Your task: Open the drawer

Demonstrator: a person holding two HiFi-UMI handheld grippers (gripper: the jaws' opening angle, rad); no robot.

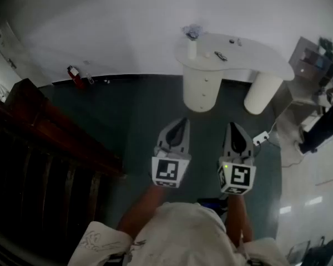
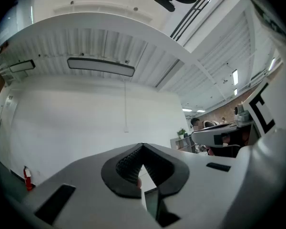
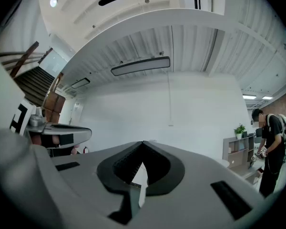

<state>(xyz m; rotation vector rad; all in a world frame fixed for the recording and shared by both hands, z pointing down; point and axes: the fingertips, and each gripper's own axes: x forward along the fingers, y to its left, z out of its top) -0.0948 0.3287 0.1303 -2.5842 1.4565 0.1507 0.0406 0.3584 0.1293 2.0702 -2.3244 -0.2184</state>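
Note:
No drawer shows clearly in any view. In the head view a white table (image 1: 250,54) stands ahead on two round pedestals. The nearer pedestal (image 1: 201,87) has small dark dots down its front. My left gripper (image 1: 180,122) and right gripper (image 1: 233,126) are held side by side over the dark floor, pointing at the table and well short of it. In the left gripper view the left gripper (image 2: 143,146) has its jaw tips meeting with nothing between them. The right gripper (image 3: 143,143) looks the same in the right gripper view, shut and empty. Both face a plain white wall.
A dark wooden stair railing (image 1: 50,132) fills the left side. A red fire extinguisher (image 1: 74,76) stands by the wall. A white cable and plug block (image 1: 261,138) lie on the floor at the right. A person (image 3: 271,142) stands at the far right, near a low shelf (image 3: 236,151).

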